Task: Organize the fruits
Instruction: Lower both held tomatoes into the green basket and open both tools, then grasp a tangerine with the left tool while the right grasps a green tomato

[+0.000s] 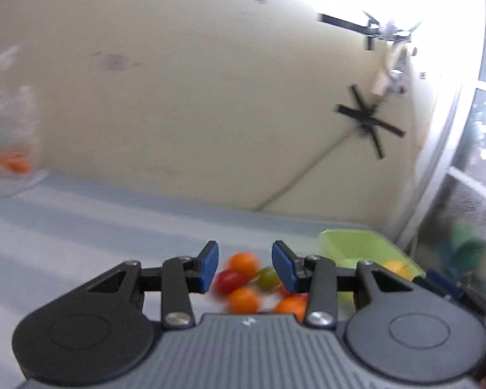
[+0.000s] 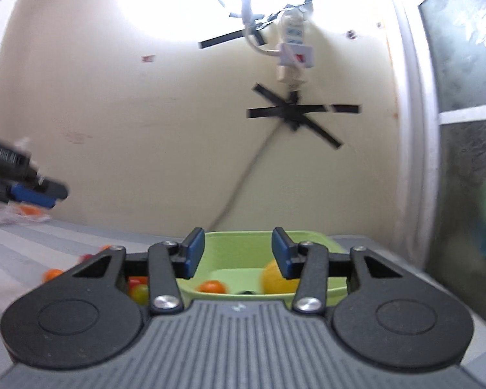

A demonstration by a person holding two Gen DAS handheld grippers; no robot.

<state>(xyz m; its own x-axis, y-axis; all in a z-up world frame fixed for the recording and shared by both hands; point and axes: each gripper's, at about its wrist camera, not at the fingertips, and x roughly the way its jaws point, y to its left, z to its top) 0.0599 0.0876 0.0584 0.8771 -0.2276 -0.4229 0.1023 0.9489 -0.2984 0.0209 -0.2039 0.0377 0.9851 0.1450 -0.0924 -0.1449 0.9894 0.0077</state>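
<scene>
A: Our left gripper (image 1: pixel 245 267) has its blue pads spread with nothing pinched; beyond and below it the cherry tomatoes (image 1: pixel 243 278) lie loose on the grey table (image 1: pixel 81 227), orange, red and green together; the green tray (image 1: pixel 356 243) stands just to their right.

B: And our right gripper (image 2: pixel 238 253) is spread too, empty, level over the green tray (image 2: pixel 259 243); we can see a yellow lemon (image 2: pixel 275 280) and one orange tomato (image 2: pixel 212 287) already lying in it; a few more tomatoes sit on the table to the left.

A: So we judge the sorting barely begun; the step in hand looks like picking one tomato from the cluster.

B: Then let's slow the left hand, since its view is smeared; we should choose an outlying tomato, such as the far orange one (image 1: pixel 243 262), bring the pads down either side of it, and close gently; these are soft and round, likely to roll or burst.

A: Agreed; we keep the right gripper clear of the tray's rim meanwhile.
</scene>
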